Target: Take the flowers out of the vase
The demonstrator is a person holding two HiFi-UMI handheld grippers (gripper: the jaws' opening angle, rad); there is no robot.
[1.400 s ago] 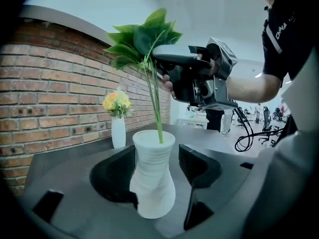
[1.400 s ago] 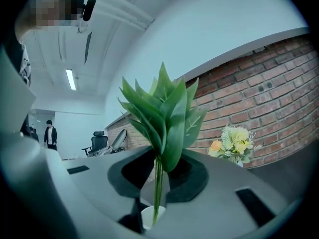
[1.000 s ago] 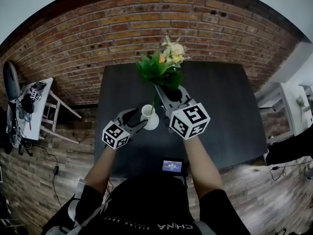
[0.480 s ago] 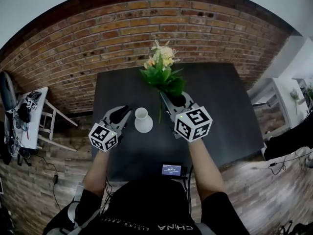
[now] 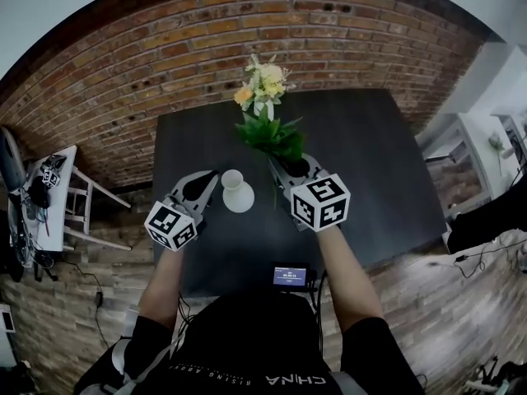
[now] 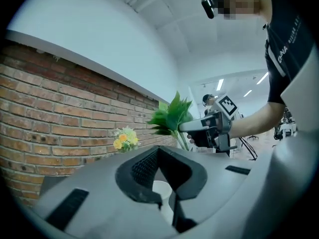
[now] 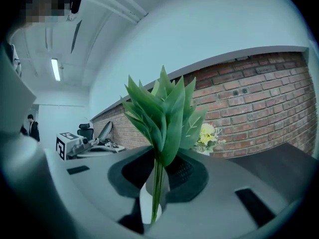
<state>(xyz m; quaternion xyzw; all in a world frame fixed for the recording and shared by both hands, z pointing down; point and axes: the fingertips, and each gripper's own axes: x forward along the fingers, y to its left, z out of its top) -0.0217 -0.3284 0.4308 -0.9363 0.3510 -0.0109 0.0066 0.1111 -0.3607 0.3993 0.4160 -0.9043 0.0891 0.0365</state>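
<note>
A small white vase (image 5: 236, 193) stands on the dark table (image 5: 370, 171), with nothing in its mouth. My right gripper (image 5: 285, 169) is shut on a green leafy stem (image 5: 272, 134), held just right of the vase and clear of it. In the right gripper view the leaves (image 7: 164, 118) rise from between the fingers of that gripper (image 7: 158, 176). My left gripper (image 5: 201, 187) hovers left of the vase, apart from it. Its jaws have just been closing with nothing between them, and they stand shut (image 6: 158, 156).
A second white vase with yellow and white flowers (image 5: 262, 85) stands at the table's far edge, against the brick wall. A small device with a lit screen (image 5: 289, 276) lies at the near edge. A white side table (image 5: 58, 179) is at the left.
My left gripper has let go of the white vase, drawn back to the left and closed. My right gripper has carried the leafy stem out of the vase, to its right.
</note>
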